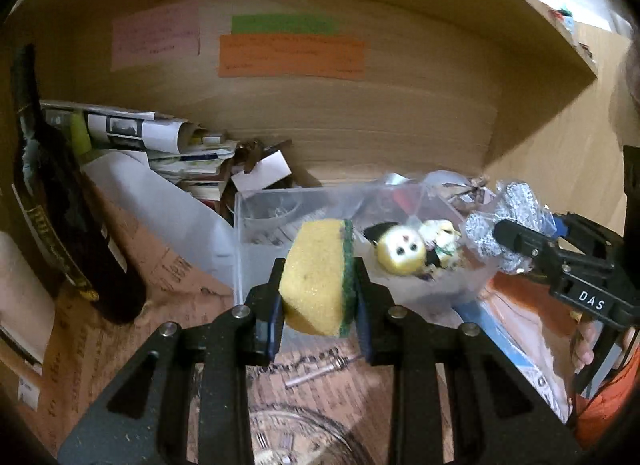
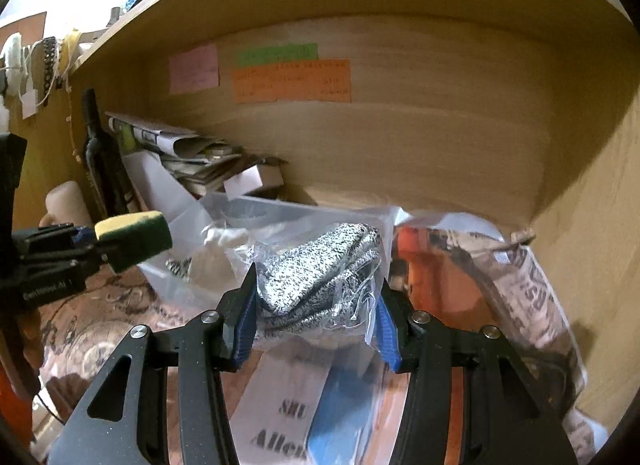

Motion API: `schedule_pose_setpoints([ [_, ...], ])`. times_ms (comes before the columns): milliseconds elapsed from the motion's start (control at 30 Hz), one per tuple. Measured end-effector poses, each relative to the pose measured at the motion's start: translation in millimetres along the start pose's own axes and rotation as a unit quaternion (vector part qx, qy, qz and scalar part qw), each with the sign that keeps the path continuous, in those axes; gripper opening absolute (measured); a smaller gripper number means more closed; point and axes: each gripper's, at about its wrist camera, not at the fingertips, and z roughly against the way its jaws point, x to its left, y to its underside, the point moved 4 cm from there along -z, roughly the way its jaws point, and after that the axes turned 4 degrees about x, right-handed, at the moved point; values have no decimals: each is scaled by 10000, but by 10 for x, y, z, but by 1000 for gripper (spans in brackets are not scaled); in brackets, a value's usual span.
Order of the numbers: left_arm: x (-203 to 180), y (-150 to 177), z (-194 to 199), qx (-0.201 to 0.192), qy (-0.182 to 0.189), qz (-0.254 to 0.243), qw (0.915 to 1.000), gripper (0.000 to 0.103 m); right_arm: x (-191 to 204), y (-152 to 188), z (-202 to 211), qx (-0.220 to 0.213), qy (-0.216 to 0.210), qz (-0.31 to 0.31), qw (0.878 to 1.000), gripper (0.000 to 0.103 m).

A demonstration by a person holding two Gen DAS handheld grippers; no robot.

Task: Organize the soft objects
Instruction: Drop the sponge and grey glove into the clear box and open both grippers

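My left gripper point(image 1: 316, 293) is shut on a yellow sponge with a green scouring side point(image 1: 316, 273), held above the near edge of a clear plastic box point(image 1: 256, 225); the sponge also shows in the right wrist view point(image 2: 134, 239). My right gripper point(image 2: 316, 321) is shut on a clear bag of speckled grey-white fabric point(image 2: 320, 273), held over the box's right side; the bag also shows in the left wrist view point(image 1: 496, 225). A small yellow-headed soft doll point(image 1: 404, 251) lies in the box.
I am inside a wooden shelf bay with coloured notes point(image 1: 292, 55) on its back wall. A dark bottle point(image 1: 60, 201) stands at left by a pile of rolled papers point(image 1: 160, 137). Newspapers and cardboard cover the shelf floor; a glass bowl point(image 1: 288, 441) sits below my left gripper.
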Motion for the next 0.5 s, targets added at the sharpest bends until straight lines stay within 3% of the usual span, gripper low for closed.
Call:
schedule_pose_setpoints([
  [267, 110, -8, -433, 368, -216, 83, 9991, 30, -27, -34, -365, 253, 39, 82, 9996, 46],
  [500, 158, 59, -674, 584, -157, 145, 9981, 30, -10, 47, -615, 476, 27, 172, 9987, 46],
])
